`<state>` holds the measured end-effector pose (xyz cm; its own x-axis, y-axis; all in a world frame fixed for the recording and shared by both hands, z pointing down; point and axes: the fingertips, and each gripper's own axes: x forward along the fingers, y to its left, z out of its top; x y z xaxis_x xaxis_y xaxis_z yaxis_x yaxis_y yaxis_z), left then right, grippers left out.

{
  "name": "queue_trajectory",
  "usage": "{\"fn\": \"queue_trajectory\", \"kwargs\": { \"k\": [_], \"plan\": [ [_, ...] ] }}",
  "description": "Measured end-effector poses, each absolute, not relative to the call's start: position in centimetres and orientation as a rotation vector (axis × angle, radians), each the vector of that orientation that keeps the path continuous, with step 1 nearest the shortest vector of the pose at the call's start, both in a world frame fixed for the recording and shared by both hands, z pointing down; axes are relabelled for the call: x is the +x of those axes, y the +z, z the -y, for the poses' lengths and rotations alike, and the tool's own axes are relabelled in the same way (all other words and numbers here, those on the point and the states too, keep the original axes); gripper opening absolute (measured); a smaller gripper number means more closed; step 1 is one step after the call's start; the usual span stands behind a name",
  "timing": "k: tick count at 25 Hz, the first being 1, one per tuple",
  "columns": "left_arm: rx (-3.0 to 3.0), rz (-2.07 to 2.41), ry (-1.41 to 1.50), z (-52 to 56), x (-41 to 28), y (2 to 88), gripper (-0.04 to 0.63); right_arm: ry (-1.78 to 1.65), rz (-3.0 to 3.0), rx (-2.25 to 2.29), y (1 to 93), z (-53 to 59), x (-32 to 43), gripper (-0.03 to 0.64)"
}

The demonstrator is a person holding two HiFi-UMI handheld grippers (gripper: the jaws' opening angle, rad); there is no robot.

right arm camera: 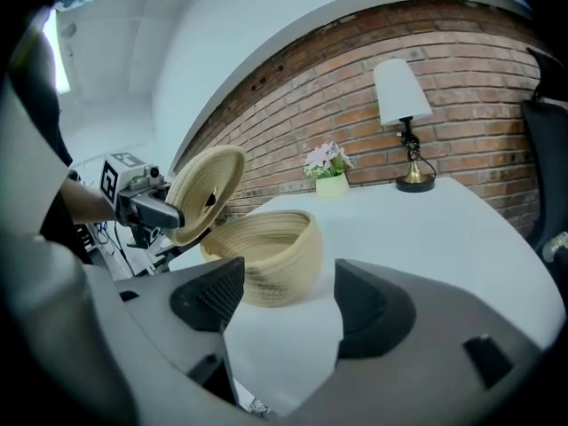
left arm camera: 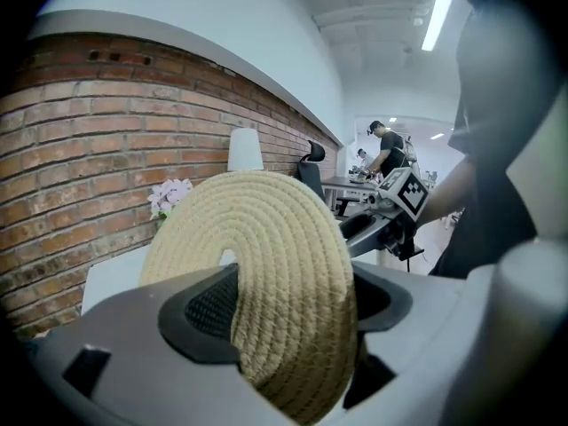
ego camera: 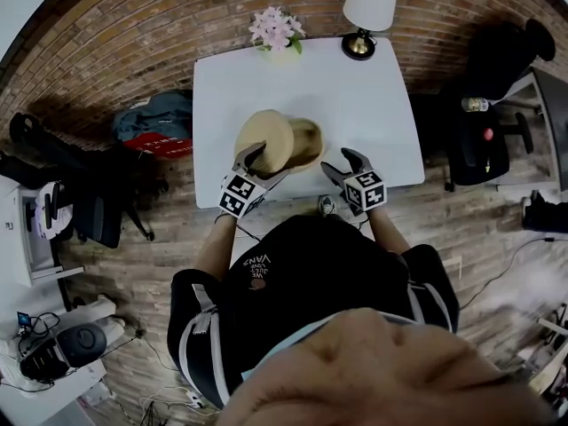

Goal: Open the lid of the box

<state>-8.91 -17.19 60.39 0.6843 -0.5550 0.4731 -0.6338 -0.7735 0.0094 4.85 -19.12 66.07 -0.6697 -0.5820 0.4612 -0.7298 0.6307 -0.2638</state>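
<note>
The box is a round woven straw basket [ego camera: 308, 145] [right arm camera: 268, 251] near the front edge of the white table [ego camera: 355, 96]. Its open mouth shows in the right gripper view. The matching woven lid [ego camera: 264, 140] [left arm camera: 257, 256] [right arm camera: 206, 187] is off the basket, tilted up on edge at its left side. My left gripper [ego camera: 251, 159] [left arm camera: 297, 304] [right arm camera: 146, 207] is shut on the lid's rim, with a pad on each face. My right gripper [ego camera: 347, 162] [right arm camera: 288, 304] [left arm camera: 390, 211] stands open just right of the basket, with nothing between its pads.
A white lamp [ego camera: 368, 7] [right arm camera: 404, 105] and a pot of pink flowers [ego camera: 277, 32] [right arm camera: 328, 169] stand at the table's far edge by the brick wall. A dark chair and bags [ego camera: 151, 122] lie left of the table, and an office chair [ego camera: 484, 131] stands to its right.
</note>
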Motion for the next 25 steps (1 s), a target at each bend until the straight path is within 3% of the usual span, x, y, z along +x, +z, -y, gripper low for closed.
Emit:
{"fn": "queue_trajectory", "kwargs": {
  "k": [15,25],
  "plan": [
    [2.723,1.123,0.452,13.3,-14.1,59.9,0.362,0.713,2.579,1.190,62.7,15.8,2.8,0.269],
    [2.675,1.168,0.387,10.9,-17.0,60.5,0.360,0.694,2.580,1.222,61.9,14.0,1.2,0.143]
  ]
}}
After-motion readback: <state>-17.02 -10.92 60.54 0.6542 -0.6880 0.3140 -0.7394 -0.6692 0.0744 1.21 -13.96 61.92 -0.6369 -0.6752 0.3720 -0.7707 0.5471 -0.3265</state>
